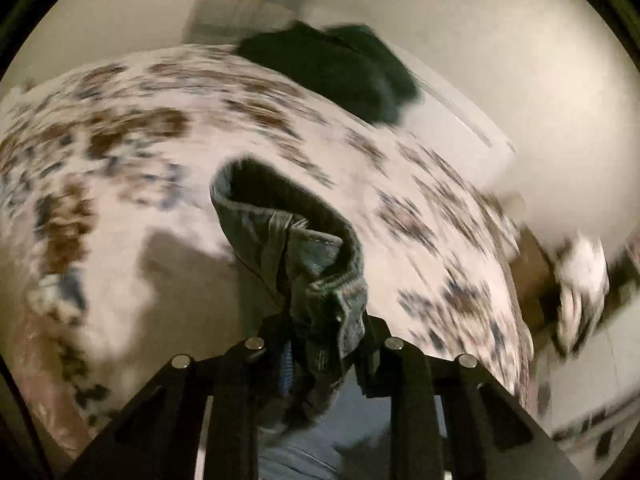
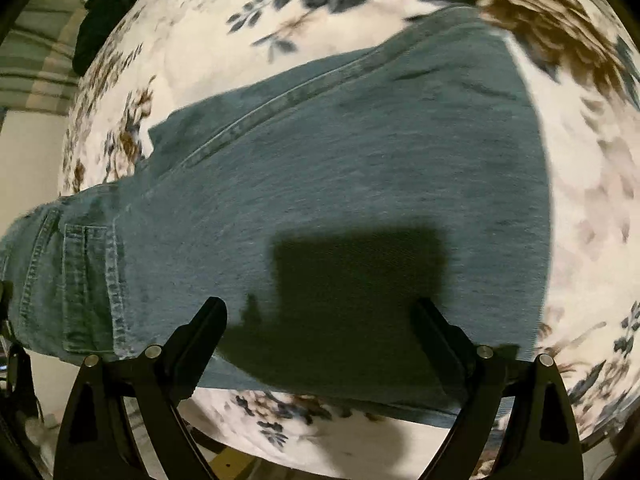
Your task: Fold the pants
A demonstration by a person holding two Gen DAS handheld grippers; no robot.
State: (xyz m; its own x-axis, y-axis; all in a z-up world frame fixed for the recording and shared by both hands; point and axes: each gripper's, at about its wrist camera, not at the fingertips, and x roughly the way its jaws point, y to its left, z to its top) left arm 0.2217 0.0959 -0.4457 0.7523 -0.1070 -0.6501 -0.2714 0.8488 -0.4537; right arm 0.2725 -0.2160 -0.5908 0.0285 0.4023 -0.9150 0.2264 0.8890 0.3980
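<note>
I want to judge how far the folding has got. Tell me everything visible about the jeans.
The jeans are faded blue-grey denim with stitched seams and a pocket, spread flat across the floral bedspread. The left hand-held gripper pinches a bunched, hemmed end, lifted off the bed. The right hand-held gripper hovers open above them.

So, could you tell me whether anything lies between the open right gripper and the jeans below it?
Nothing visible does. The right gripper hangs open directly over the jeans, which lie flat on the floral bedspread; only its own shadow falls on the denim.

A home bedroom: floral bedspread (image 2: 360,12), plain walls (image 1: 520,60), dark clothes (image 1: 340,68).
</note>
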